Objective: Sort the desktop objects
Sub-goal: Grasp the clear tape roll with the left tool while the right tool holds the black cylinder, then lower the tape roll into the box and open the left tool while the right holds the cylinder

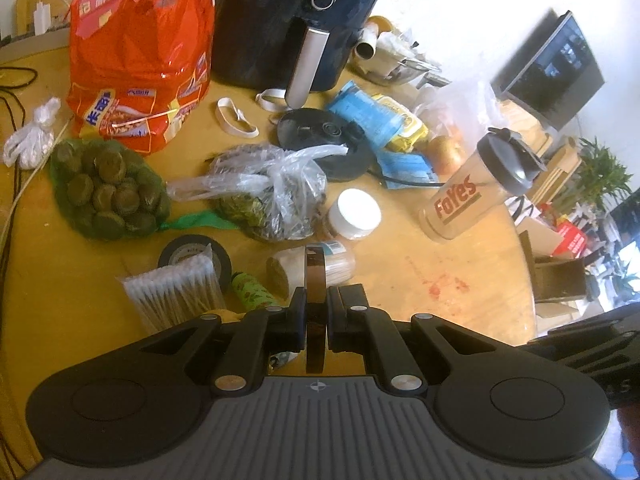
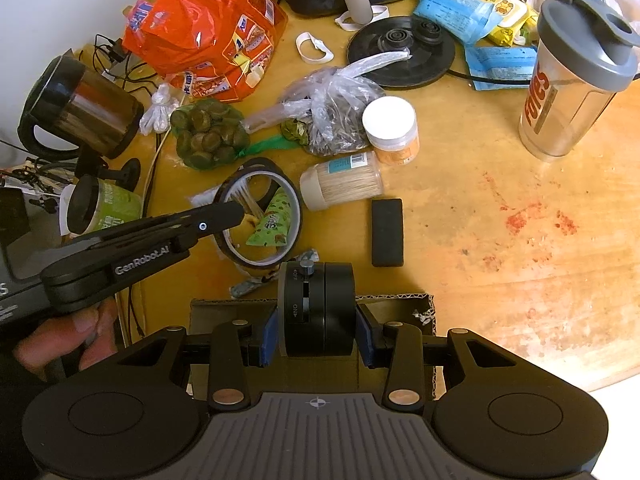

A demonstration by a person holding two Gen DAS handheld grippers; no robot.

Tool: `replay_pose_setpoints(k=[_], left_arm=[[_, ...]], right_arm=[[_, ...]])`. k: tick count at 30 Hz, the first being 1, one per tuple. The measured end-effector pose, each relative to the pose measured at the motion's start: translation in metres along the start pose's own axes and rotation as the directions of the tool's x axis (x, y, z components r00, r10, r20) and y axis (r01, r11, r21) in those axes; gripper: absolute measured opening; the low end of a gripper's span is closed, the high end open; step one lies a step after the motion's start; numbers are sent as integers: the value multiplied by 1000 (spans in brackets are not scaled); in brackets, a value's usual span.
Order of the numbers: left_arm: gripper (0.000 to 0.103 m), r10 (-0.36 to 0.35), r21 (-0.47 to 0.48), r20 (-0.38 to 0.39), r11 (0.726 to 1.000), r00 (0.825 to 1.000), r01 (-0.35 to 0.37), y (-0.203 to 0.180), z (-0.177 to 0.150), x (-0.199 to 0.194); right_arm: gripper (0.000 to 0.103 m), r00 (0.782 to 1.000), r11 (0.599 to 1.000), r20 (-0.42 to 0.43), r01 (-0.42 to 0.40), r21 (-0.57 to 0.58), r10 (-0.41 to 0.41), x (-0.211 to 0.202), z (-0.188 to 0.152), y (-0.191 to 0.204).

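Left tongs: my left gripper (image 1: 316,308) is clamped on the thin rim of a brown tape ring (image 2: 260,216), held edge-on at lower centre of the left wrist view; in the right wrist view the ring hangs tilted above the table at centre left.

Right tongs: my right gripper (image 2: 318,334) is pinched on a black round device (image 2: 316,308) with an ON/OFF slider, at lower centre, above a cardboard box (image 2: 400,308).

Slip risk, left: I judge the grip narrow; the ring could pivot or drop onto the green snack packet (image 2: 270,220) and cotton swabs (image 1: 176,292) seen through and beside it.

Slip risk, right: the device's sides are smooth and curved, so it may roll out if I tilt my wrist.

Knock risk: the toothpick jar (image 2: 340,180) lies on its side just beyond the ring, and the white-lidded jar (image 2: 390,130) stands behind it; a sweep could send either rolling.

Arms: my two tools sit close at lower left of the right wrist view; crossing them could make them bump.

Open room: bare table (image 2: 520,260) fills the right half of that view, marked only by red stains; a black block (image 2: 387,232) lies at its near-centre.

Edges: the table rim curves away at lower right; the shaker bottle (image 2: 568,80) stands at upper right.

Crowded side: the orange bag (image 2: 208,28), kettle (image 2: 76,108) and cords fill the upper left.
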State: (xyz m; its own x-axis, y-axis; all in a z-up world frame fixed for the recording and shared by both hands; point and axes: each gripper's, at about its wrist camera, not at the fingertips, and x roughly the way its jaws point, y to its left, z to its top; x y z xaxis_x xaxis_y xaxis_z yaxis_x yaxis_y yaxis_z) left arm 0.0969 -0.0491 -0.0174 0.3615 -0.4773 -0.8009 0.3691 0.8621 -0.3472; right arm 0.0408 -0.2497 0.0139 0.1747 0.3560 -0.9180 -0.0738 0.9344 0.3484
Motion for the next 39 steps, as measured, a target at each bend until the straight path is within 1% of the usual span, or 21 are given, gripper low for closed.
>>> replay_pose_setpoints(k=[10, 16, 18, 22, 26, 32, 35, 39], left_arm=[[10, 22, -4, 22, 1000, 1000, -22, -15, 8, -27], [10, 47, -24, 21, 999, 999, -46, -23, 4, -44], [10, 61, -35, 13, 998, 998, -60, -25, 1, -48], [10, 110, -61, -23, 992, 994, -112, -27, -8, -54], [10, 139, -79, -48, 987, 989, -142, -27, -18, -61], [10, 183, -84, -86, 978, 979, -190, -26, -33, -68], [10, 210, -78, -117, 972, 971, -220, -27, -42, -68], [10, 244, -85, -154, 962, 958, -259, -27, -53, -67]], right_arm=[[42, 1000, 1000, 9, 3, 2, -3, -5, -3, -4], [42, 1000, 1000, 10, 1, 4, -1, -8, -6, -7], [42, 1000, 1000, 11, -1, 3, 1, -9, -7, -8], [42, 1000, 1000, 10, -4, 0, 4, -11, -9, -9], [42, 1000, 1000, 6, 2, -15, -2, -13, -12, -7], [42, 999, 998, -8, 35, -53, -35, -13, -17, -4], [42, 998, 996, -16, 54, -74, -55, -13, -21, -3], [42, 994, 988, -23, 107, -113, -110, -12, -28, -1]])
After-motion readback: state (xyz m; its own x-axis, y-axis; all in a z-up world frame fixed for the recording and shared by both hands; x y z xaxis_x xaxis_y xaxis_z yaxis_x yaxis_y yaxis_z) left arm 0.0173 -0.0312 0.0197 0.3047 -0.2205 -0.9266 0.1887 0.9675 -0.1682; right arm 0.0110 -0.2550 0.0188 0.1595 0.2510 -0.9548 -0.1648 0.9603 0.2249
